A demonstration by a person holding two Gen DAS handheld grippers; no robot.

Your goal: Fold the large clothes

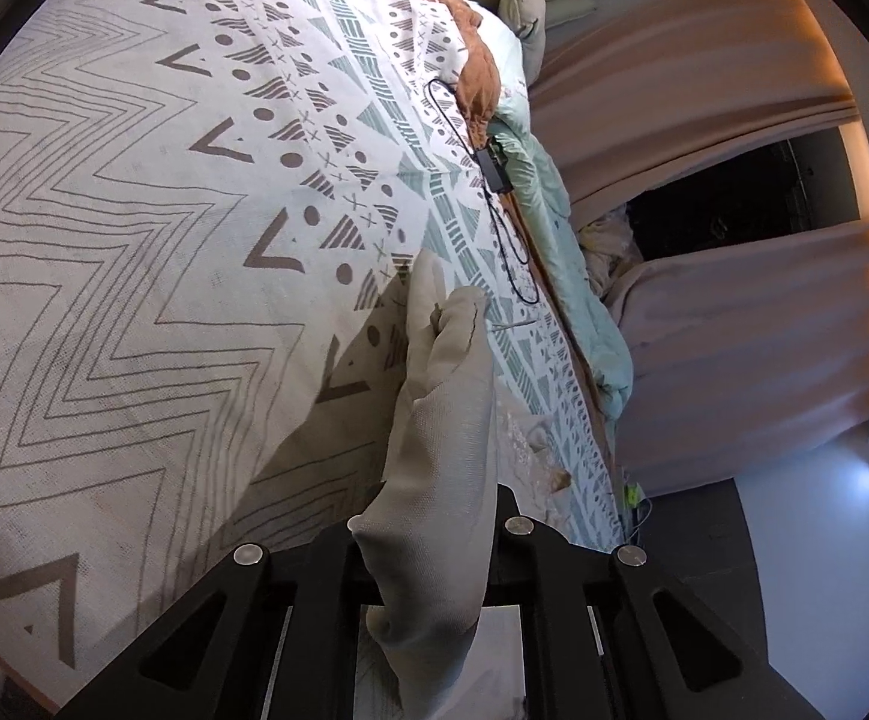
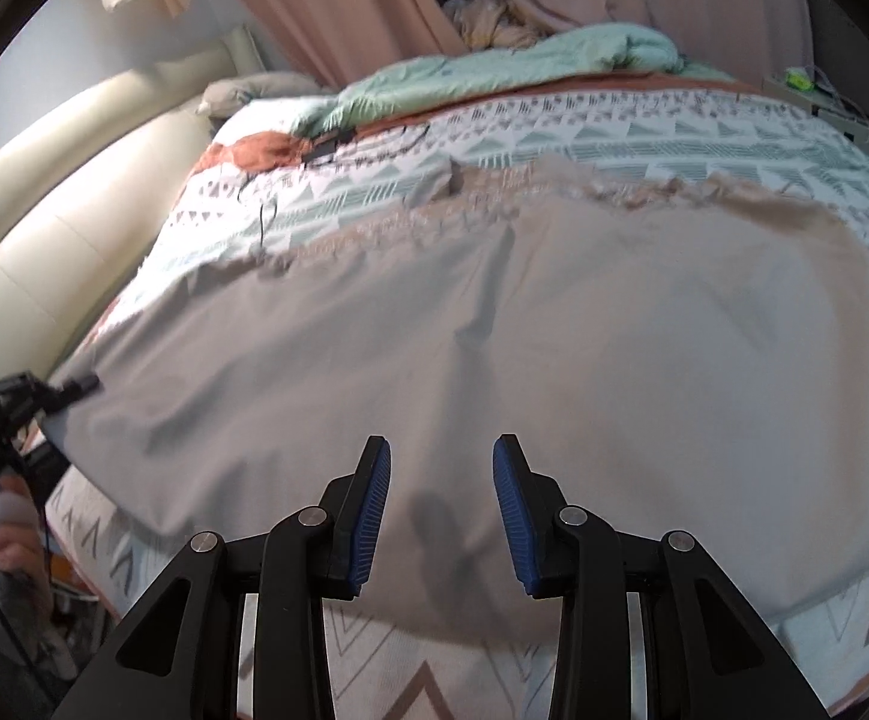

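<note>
The large plain grey-beige cloth garment (image 2: 554, 330) lies spread across the patterned white bedspread (image 2: 674, 138), its near edge just ahead of the right gripper (image 2: 442, 516), whose blue-padded jaws stand partly open and empty above it. The left gripper (image 1: 428, 588) is clamped on a bunched edge of the garment, lifted off the bedspread. That thin pinch could slip as the fold carries over, or the cloth could sag and crease unevenly. The left fingertips are buried in fabric, and the garment's far hem is blurred.
</note>
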